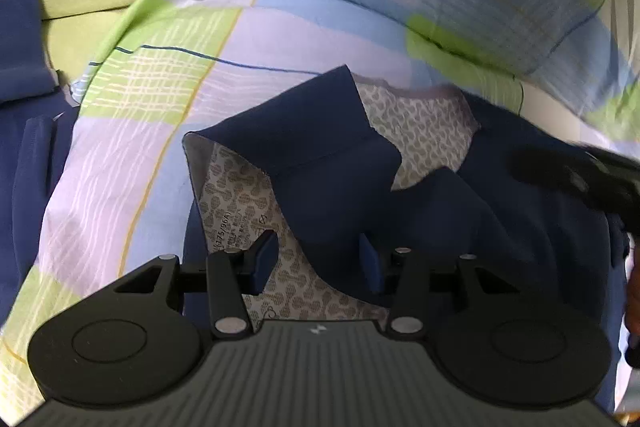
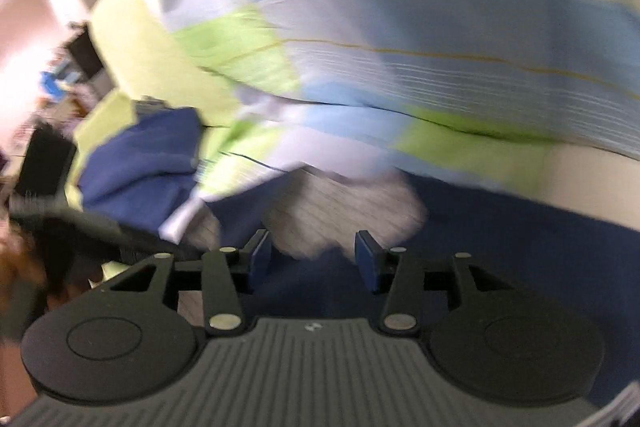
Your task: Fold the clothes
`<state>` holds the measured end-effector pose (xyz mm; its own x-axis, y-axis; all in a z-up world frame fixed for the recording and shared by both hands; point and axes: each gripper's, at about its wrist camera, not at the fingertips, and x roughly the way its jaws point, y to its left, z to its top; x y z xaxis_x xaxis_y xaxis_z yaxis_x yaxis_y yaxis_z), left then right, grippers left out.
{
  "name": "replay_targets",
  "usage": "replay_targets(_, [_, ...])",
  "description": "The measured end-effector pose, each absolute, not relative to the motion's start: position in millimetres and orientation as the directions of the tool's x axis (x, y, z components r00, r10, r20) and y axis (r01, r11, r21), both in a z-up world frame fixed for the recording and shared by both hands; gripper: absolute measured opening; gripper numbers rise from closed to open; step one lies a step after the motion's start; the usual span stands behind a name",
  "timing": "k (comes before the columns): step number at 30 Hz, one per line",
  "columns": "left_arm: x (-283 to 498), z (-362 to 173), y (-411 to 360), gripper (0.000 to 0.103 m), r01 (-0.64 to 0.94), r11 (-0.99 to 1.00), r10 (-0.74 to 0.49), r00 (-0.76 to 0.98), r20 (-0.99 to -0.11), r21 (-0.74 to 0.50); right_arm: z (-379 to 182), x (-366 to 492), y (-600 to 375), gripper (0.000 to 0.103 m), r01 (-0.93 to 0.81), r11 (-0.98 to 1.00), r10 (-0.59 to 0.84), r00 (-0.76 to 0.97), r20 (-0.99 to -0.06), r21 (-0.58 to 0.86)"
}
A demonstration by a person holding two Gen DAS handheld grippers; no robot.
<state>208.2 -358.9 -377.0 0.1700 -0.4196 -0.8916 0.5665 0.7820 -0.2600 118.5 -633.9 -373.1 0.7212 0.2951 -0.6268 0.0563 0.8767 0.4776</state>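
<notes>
Left gripper: my left gripper [image 1: 318,259] points steeply down; I see its two blue pads standing apart, pressing on nothing.
Garment: the navy blue shirt with a grey-and-white patterned inner lining [image 1: 320,163] lies directly under and ahead of my left gripper, its collar area turned open so the lining shows.
Between left pads: lining and navy cloth fill the gap between the pads; I cannot tell whether the tips touch the fabric.
Printed size label: dark lettering on the lining [image 1: 230,231] sits just ahead of the left-hand pad.
Bedding: a checked bed sheet in green, light blue and lilac [image 1: 168,131] spreads beyond and to the left of the shirt; a bulging fold of the same cloth rises further ahead.
Second navy cloth: more dark blue fabric [image 1: 24,75] lies far to the left of my left gripper, well apart from the shirt.
Right gripper: my right gripper [image 2: 314,259] shows in its own view with jaws apart and nothing clamped; navy cloth [image 2: 480,247] lies beneath it, a pale patterned patch just ahead.
Right view quality: heavily blurred, so I cannot tell any contact.
Other gripper seen: a dark blurred shape at the right edge of the left view is my right gripper.
</notes>
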Motion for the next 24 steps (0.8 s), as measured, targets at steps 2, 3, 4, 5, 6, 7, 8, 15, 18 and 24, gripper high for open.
replay_targets(2, [209,-379,-361,0.05,0.566,0.779,-0.438,0.182,-0.88,-0.271,-384,146,-630,0.042,0.032,0.85,0.368,0.677,-0.638,0.525])
replay_targets(3, [210,-380,-363,0.05,0.566,0.78,-0.44,0.19,-0.878,-0.268,-390,157,-627,0.042,0.031,0.84,0.394,0.651,-0.649,0.541])
replay_targets(4, [213,-381,-365,0.05,0.564,0.78,-0.449,0.202,-0.87,-0.272,-398,169,-625,0.042,0.033,0.826,0.422,0.626,-0.656,0.563])
replay_targets(5, [216,-381,-365,0.05,0.557,0.783,-0.455,0.207,-0.866,-0.278,-403,175,-624,0.038,0.028,0.813,0.444,0.615,-0.651,0.581])
replay_targets(6, [221,-382,-364,0.05,0.542,0.789,-0.464,0.217,-0.859,-0.289,-407,181,-622,0.029,0.023,0.801,0.465,0.605,-0.646,0.598])
replay_targets(7, [225,-382,-363,0.05,0.533,0.791,-0.474,0.223,-0.852,-0.301,-409,188,-620,0.002,0.009,0.803,0.472,0.599,-0.647,0.596])
replay_targets(8, [233,-382,-362,0.05,0.512,0.794,-0.496,0.237,-0.835,-0.327,-408,192,-619,0.001,0.003,0.812,0.466,0.599,-0.652,0.583])
replay_targets(15, [289,-368,-360,0.04,0.407,0.833,-0.526,0.367,-0.767,-0.376,-362,258,-611,0.0,-0.127,0.877,0.421,0.669,-0.613,0.463])
replay_targets(18, [305,-382,-362,0.037,0.351,0.852,-0.501,0.337,-0.797,-0.387,-347,297,-607,0.0,-0.141,0.887,0.398,0.716,-0.574,0.44])
replay_targets(24, [319,-407,-348,0.039,0.243,0.856,-0.508,0.231,-0.83,-0.457,-353,276,-620,0.036,0.048,0.901,0.266,0.726,-0.634,0.432])
